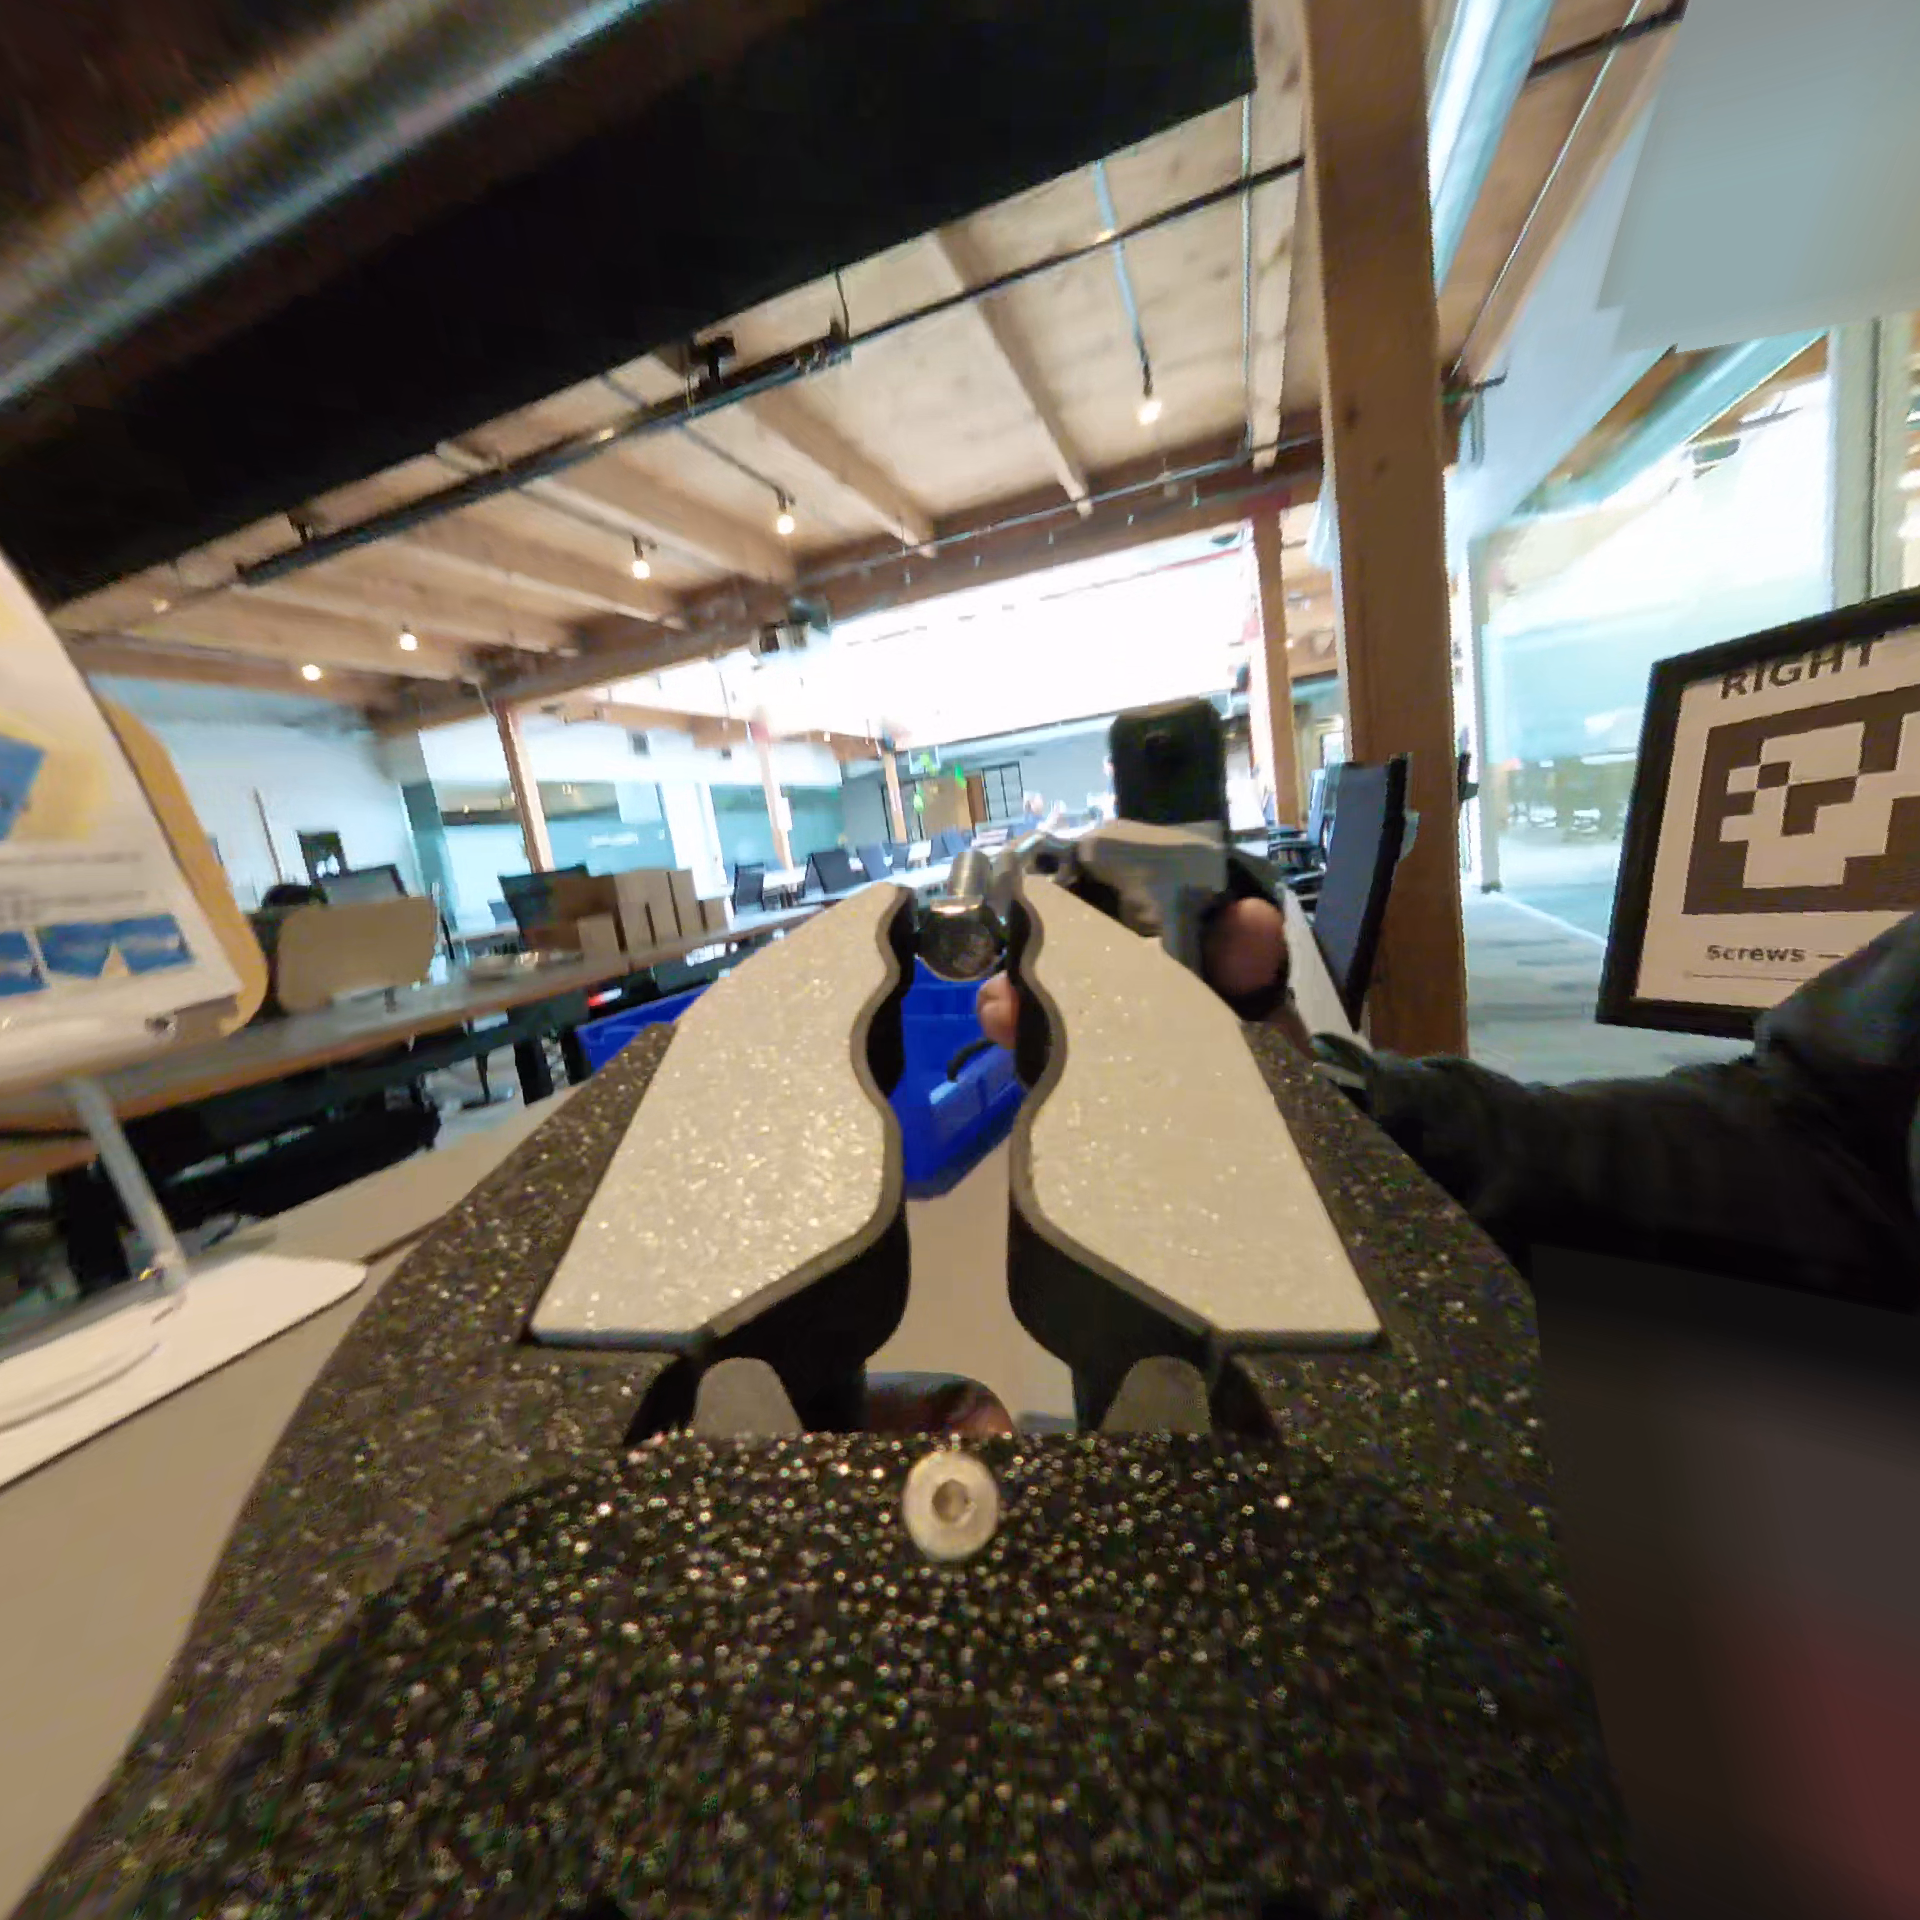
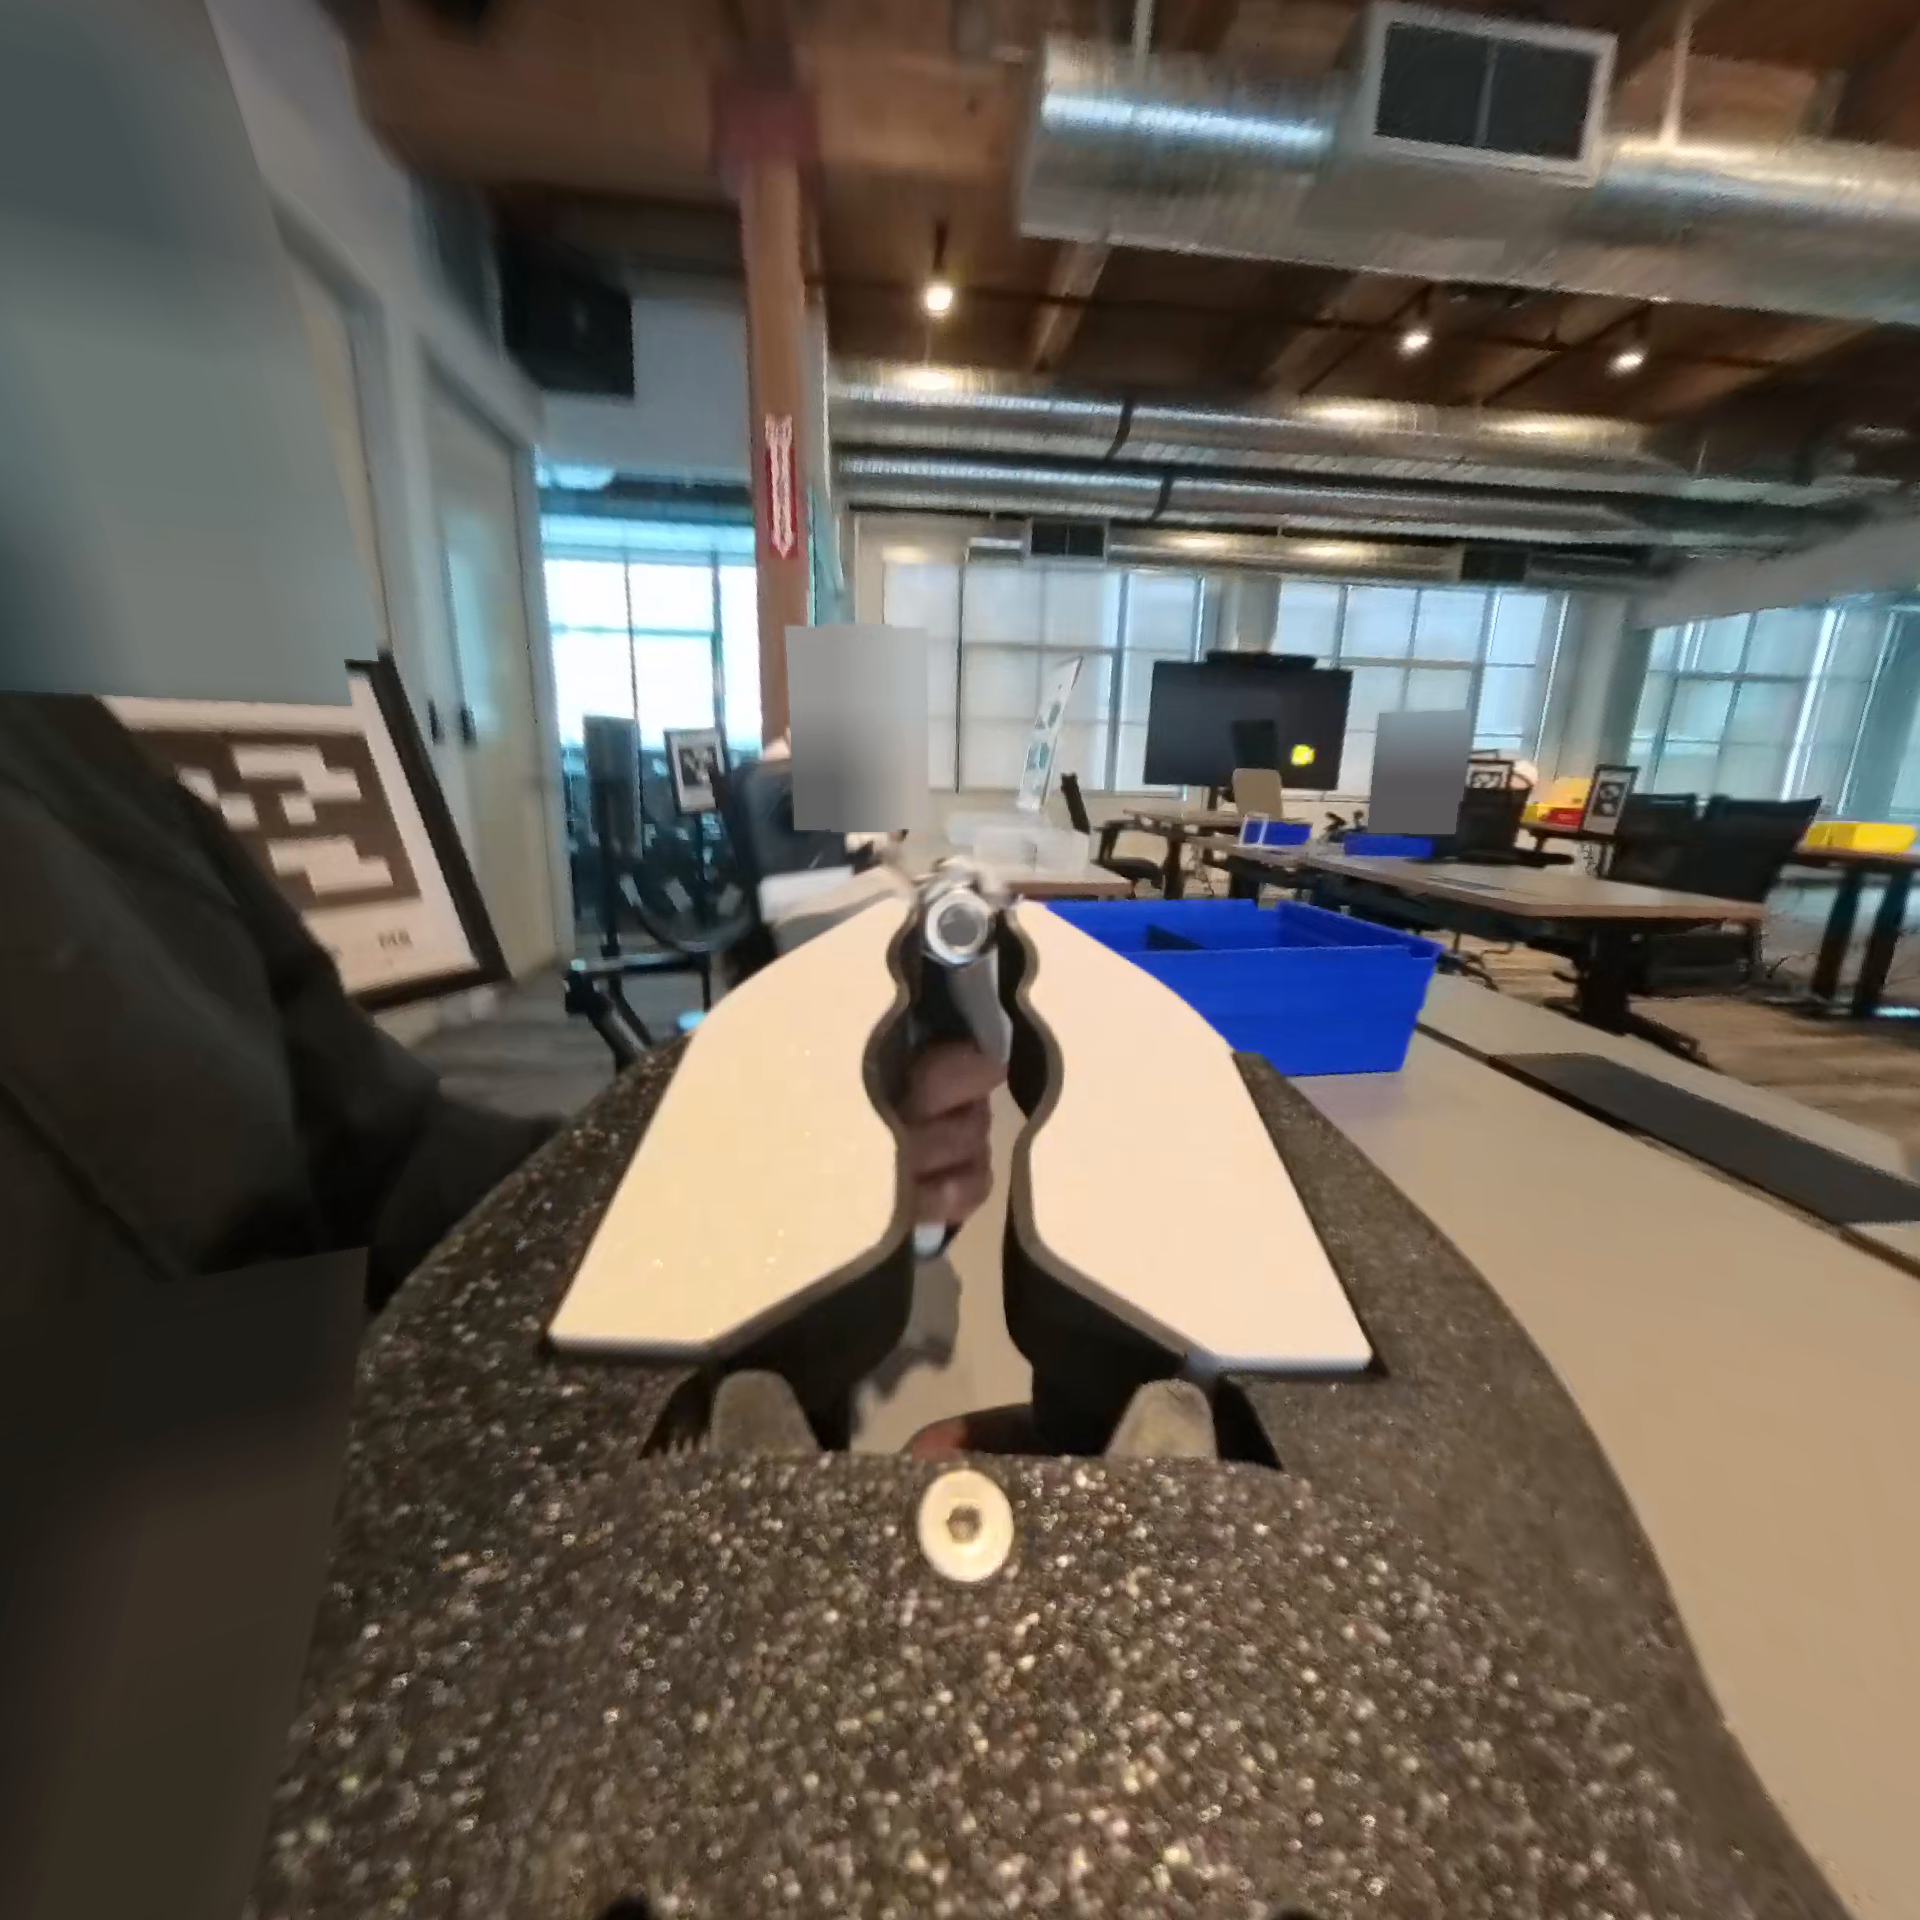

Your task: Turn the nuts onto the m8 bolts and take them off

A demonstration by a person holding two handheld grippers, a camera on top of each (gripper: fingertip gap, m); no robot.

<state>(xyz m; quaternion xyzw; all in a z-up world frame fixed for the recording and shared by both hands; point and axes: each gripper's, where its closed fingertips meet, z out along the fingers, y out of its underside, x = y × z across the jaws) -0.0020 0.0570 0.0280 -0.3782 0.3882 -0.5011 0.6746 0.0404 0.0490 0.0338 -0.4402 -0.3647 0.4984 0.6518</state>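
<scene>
above the counter [image 2: 1558, 1299], the left gripper [image 1: 961, 914] is clamped on a bolt [image 1: 958, 940] head. the right gripper [image 2: 961, 925] grips the nut [image 2: 956, 923] end-on. a blue bin [image 2: 1278, 987] sits behind.

Open-plan office workspace. Desks [image 2: 1538, 904] and a monitor [image 2: 1247, 727] at 1 o'clock; exposed ducting [image 2: 1351, 135] at 12 o'clock.
</scene>
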